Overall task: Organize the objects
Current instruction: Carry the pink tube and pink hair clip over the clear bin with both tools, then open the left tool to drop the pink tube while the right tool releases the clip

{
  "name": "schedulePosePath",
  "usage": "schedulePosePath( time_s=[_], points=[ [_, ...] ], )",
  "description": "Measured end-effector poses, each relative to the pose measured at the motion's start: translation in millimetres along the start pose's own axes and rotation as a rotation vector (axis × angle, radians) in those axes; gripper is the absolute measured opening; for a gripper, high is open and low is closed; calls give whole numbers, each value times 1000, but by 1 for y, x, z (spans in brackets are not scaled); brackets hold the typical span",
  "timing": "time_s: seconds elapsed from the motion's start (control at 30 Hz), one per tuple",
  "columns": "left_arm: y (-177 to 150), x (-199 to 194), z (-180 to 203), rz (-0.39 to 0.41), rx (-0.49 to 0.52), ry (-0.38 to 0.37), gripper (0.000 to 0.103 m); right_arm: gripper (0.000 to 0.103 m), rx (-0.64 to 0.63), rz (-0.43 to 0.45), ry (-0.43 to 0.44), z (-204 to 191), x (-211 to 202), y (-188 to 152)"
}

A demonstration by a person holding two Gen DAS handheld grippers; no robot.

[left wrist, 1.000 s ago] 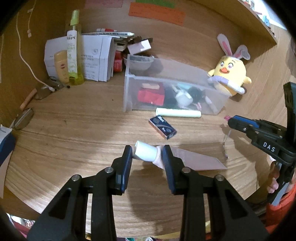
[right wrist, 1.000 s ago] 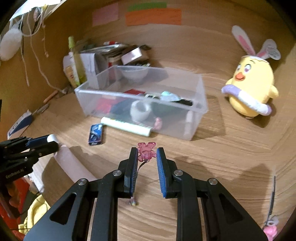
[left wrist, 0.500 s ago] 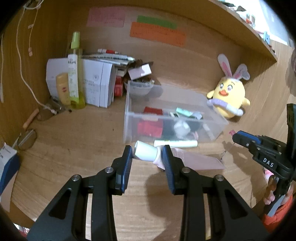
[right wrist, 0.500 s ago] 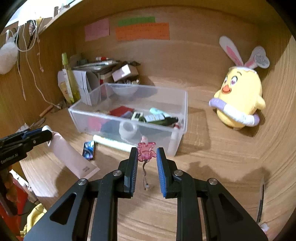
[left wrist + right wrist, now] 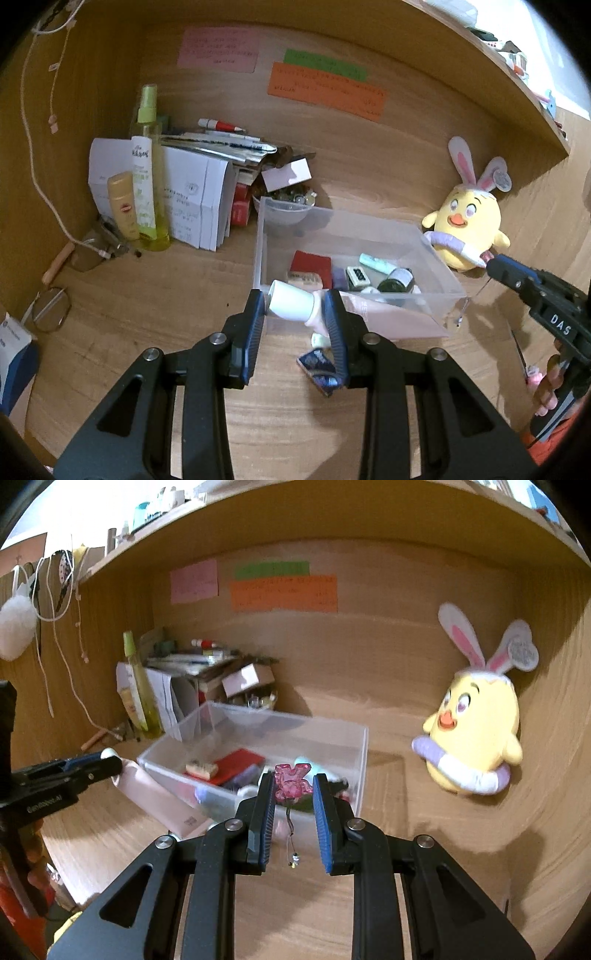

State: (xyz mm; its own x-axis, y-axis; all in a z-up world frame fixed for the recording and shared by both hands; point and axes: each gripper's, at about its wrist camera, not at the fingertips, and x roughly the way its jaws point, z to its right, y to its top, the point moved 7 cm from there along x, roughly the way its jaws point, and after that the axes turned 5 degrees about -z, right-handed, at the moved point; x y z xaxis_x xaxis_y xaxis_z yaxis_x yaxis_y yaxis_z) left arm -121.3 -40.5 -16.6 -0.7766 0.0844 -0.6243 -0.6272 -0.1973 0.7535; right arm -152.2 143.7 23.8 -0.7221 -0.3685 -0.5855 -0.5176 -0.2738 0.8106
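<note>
Left wrist view: the left hand-held gripper (image 5: pixel 297 308) clamps the pink tube (image 5: pixel 384 319) by its white cap end, carrying it lengthwise over the near wall of the clear bin (image 5: pixel 439 258); a second ago it lay low over the surface.

Right wrist view: the right hand-held gripper (image 5: pixel 294 788), nearly closed, pinches a pink charm (image 5: pixel 291 784), lifted toward the bin since then.

Both the left gripper (image 5: pixel 295 317) and the right gripper (image 5: pixel 294 794) are built of black angular arms, each fitted with round silver screws and blue ribbed pads. White lettering is printed on their bodies. An orange-red sleeve (image 5: pixel 546 439) is worn.
</note>
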Motion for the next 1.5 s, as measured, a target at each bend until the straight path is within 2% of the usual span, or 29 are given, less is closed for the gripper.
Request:
schedulePosePath(
  time_s=[0.3,0.47,0.9,1.0,1.43,1.5],
  points=[
    [26,11,4,25,3,6,33,19,-17,45,-8,2,12,39],
    [37,25,-1,21,-7,19,33,19,-15,30,-15,5,27,46],
    [30,71,-8,-64,-14,38,33,19,-26,-122,-24,17,76,9],
    [29,71,-3,-59,8,47,29,19,-20,-154,-24,21,83,-1],
    [23,67,11,-74,51,27,29,19,-25,-224,-4,19,101,-19],
    [21,64,14,-74,63,27,33,19,-25,-226,-5,19,101,-19]
  ],
)
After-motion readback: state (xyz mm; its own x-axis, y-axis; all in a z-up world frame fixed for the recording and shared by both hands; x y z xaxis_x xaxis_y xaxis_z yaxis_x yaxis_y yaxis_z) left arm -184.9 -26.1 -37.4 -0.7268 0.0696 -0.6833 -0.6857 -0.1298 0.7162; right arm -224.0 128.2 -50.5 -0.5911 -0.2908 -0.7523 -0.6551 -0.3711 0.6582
